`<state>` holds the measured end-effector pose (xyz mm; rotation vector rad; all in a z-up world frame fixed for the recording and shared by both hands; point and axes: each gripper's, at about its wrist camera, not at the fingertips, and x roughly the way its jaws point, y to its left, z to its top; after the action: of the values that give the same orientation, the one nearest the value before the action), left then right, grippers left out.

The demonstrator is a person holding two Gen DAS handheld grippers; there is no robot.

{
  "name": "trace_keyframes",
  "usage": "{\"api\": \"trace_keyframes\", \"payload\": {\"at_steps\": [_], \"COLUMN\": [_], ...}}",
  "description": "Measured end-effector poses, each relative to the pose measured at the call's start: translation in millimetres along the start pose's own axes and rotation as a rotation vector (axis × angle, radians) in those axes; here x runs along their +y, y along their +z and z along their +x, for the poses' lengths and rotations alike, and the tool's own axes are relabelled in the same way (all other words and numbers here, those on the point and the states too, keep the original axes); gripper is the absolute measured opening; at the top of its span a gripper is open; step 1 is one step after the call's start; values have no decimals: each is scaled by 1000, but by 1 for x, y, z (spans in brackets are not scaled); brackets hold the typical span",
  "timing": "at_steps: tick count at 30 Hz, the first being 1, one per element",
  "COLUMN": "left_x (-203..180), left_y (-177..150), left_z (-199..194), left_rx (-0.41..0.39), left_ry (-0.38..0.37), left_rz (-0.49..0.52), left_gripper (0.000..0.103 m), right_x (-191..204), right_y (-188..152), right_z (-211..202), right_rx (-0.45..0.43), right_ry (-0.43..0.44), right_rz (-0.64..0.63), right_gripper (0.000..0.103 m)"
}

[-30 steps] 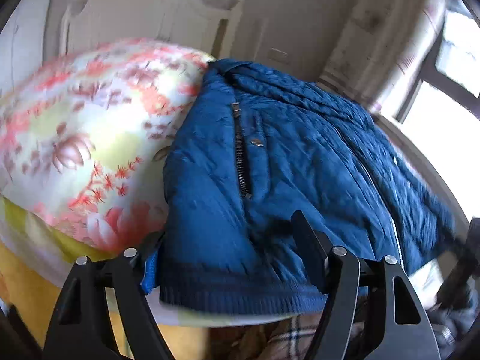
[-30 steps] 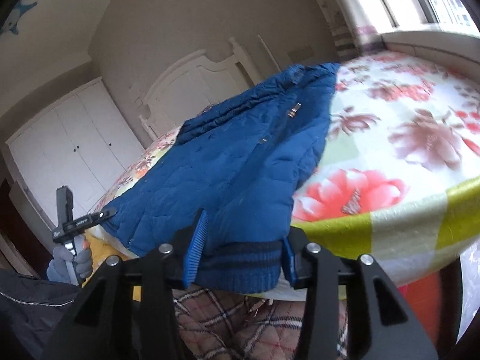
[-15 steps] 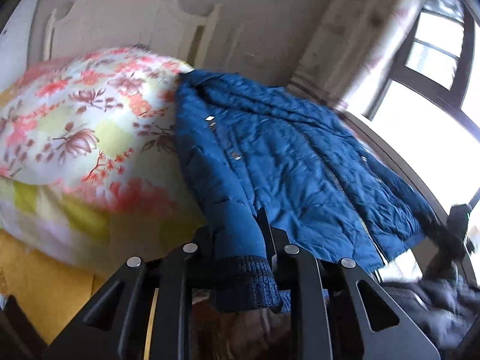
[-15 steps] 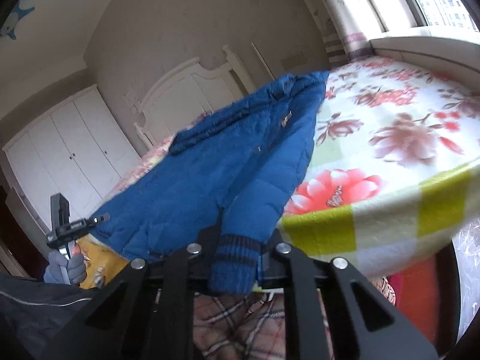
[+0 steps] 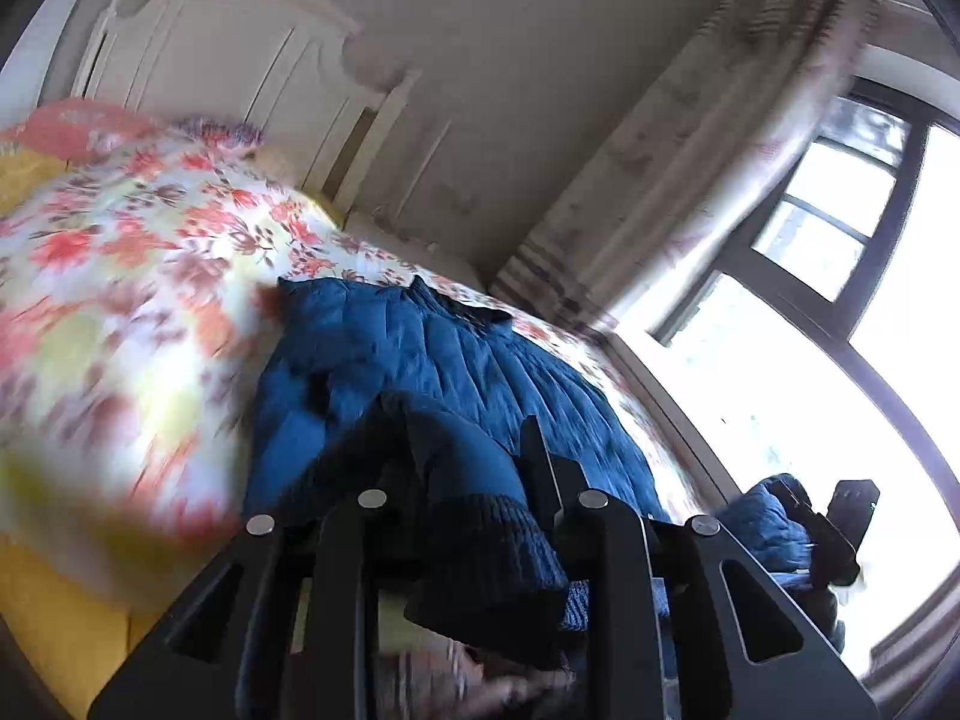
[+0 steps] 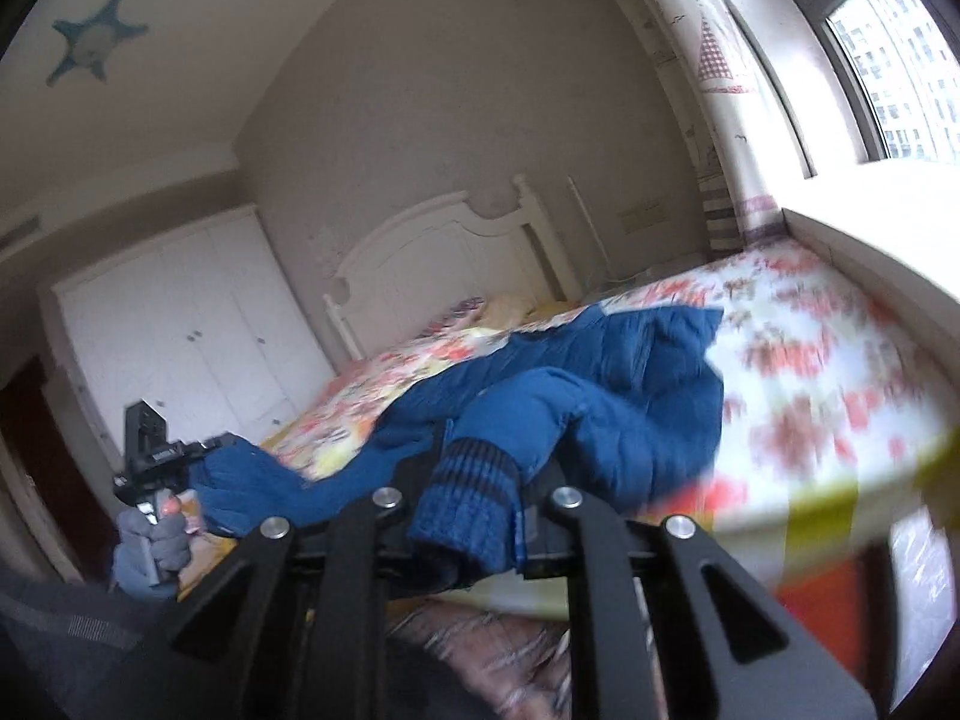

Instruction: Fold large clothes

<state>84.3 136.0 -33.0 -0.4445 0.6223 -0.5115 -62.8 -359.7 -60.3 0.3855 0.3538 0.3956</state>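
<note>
A blue quilted jacket [image 5: 432,360] lies on a bed with a floral cover [image 5: 138,276]; it also shows in the right wrist view [image 6: 612,360]. My left gripper [image 5: 474,480] is shut on the jacket's dark ribbed hem at one corner and holds it lifted over the bed's near edge. My right gripper [image 6: 474,480] is shut on the striped ribbed hem at the other corner. Each gripper shows in the other's view, the right one [image 5: 834,528] and the left one [image 6: 156,468], with blue cloth bunched at it.
A white headboard [image 6: 444,252] stands at the far end of the bed. A white wardrobe [image 6: 180,324] is at the left. A window [image 5: 840,300] with a patterned curtain [image 5: 690,168] runs along the bed's far side. Plaid cloth [image 6: 498,642] lies below the grippers.
Both grippers have risen and moved forward over the bed with the hem corners. The jacket's lower part now bunches up over its upper part.
</note>
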Motion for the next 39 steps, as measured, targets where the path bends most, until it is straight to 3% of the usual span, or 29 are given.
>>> {"api": "trace_keyframes", "payload": {"at_steps": [3, 5, 8, 10, 13, 14, 15, 17, 19, 21, 23, 26, 30, 35, 39], "left_x": [15, 36, 77, 96, 102, 105, 109, 112, 118, 122, 126, 124, 118, 102, 101], "left_y": [50, 66, 73, 69, 75, 79, 84, 95, 110, 126, 129, 124, 104, 95, 101], "left_z": [82, 127, 201, 223, 218, 212, 203, 190, 174, 153, 141, 146, 177, 203, 229], "left_rx": [80, 131, 251, 283, 267, 257, 233, 188, 120, -24, -77, -18, 145, 245, 318], "left_ry": [82, 134, 228, 211, 115, 72, 33, -9, -44, 57, 117, 143, 173, 180, 158], "left_rz": [-113, -219, -325, -373, -367, -363, -369, -375, -381, -351, -334, -281, -149, 21, 81], "left_gripper": [25, 25, 27, 29, 34, 37, 42, 49, 66, 81, 81, 81, 81, 81, 81], "right_x": [-25, -57, -111, -150, -181, -183, -182, -177, -172, -172, -175, -170, -161, -184, -192], "right_y": [49, 73, 75, 61, 43, 42, 45, 56, 74, 93, 106, 106, 93, 80, 79], "right_z": [73, 131, 191, 230, 244, 242, 240, 231, 218, 203, 194, 201, 232, 252, 267], "right_rx": [72, 130, 212, 292, 278, 270, 265, 239, 166, 58, -4, 59, 242, 303, 353], "right_ry": [-46, -105, -155, -194, -91, -64, -25, 8, 23, 29, -5, -65, -162, -146, -115], "right_rz": [77, 165, 336, 430, 583, 594, 596, 563, 508, 473, 439, 349, 173, 176, 150], "right_gripper": [15, 17, 22, 29, 31, 38, 43, 68, 71, 76, 80, 80, 80, 80, 80]}}
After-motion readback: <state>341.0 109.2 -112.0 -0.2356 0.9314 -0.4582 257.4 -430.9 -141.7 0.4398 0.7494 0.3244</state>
